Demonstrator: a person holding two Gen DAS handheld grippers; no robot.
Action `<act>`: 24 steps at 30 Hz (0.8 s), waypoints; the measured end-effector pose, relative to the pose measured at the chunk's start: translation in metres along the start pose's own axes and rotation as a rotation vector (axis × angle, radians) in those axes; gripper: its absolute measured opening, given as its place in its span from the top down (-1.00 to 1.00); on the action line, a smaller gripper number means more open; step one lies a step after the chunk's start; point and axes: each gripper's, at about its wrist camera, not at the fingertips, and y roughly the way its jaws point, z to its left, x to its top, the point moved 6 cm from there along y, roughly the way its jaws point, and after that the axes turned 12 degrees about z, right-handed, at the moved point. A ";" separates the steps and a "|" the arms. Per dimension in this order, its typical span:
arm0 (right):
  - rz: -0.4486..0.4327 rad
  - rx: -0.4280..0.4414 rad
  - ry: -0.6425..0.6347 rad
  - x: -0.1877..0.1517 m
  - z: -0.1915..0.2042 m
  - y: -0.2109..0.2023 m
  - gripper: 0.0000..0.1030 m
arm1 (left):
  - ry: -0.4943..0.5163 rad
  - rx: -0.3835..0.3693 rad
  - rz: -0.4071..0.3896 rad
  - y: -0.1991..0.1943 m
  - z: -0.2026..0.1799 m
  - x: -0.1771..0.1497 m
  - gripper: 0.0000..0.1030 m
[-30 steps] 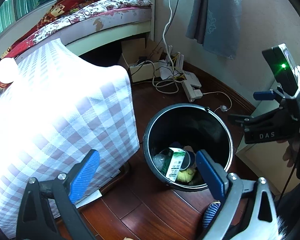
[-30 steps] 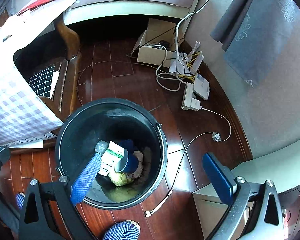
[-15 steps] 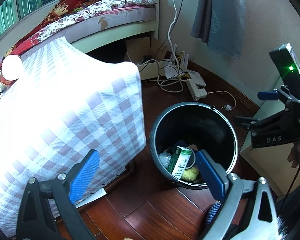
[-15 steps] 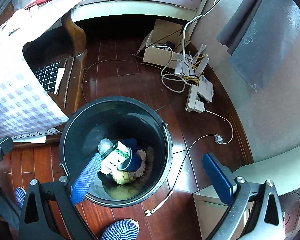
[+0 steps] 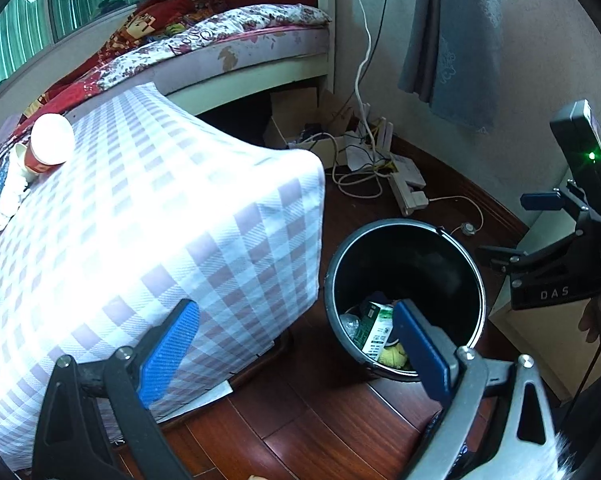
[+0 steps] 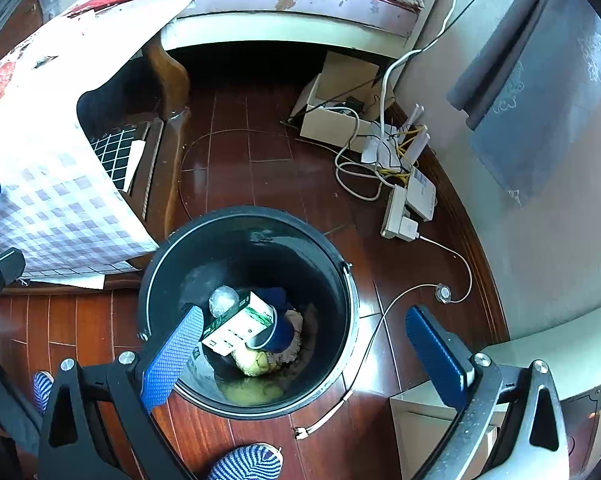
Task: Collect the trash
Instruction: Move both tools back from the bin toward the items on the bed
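Note:
A black bin stands on the wooden floor beside a table draped in a checked cloth. Inside it lie a green and white carton, a dark blue cup, a crumpled clear wrapper and yellowish scraps. My right gripper hangs open above the bin, nothing between its fingers. My left gripper is open too, over the table's corner and the bin's near edge. On the table's far left stand a red and white paper cup and white crumpled paper.
A bed runs along the back wall. A cardboard box, a power strip and tangled cables lie on the floor by the wall. A pale cabinet stands right of the bin. Striped slippers show near my grippers.
Both grippers have pulled back and up from the bin, which now looks smaller and farther. The left view has swung left, bringing the paper cup on the table into sight. Both stay open.

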 end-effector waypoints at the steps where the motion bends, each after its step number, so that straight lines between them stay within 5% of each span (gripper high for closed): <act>1: -0.005 0.001 -0.003 0.001 0.002 -0.002 -0.98 | -0.003 0.002 -0.004 -0.002 0.002 0.000 -0.90; 24: -0.321 0.080 -0.065 0.061 0.070 -0.093 -0.98 | -0.176 0.081 -0.172 -0.072 0.088 0.008 -0.90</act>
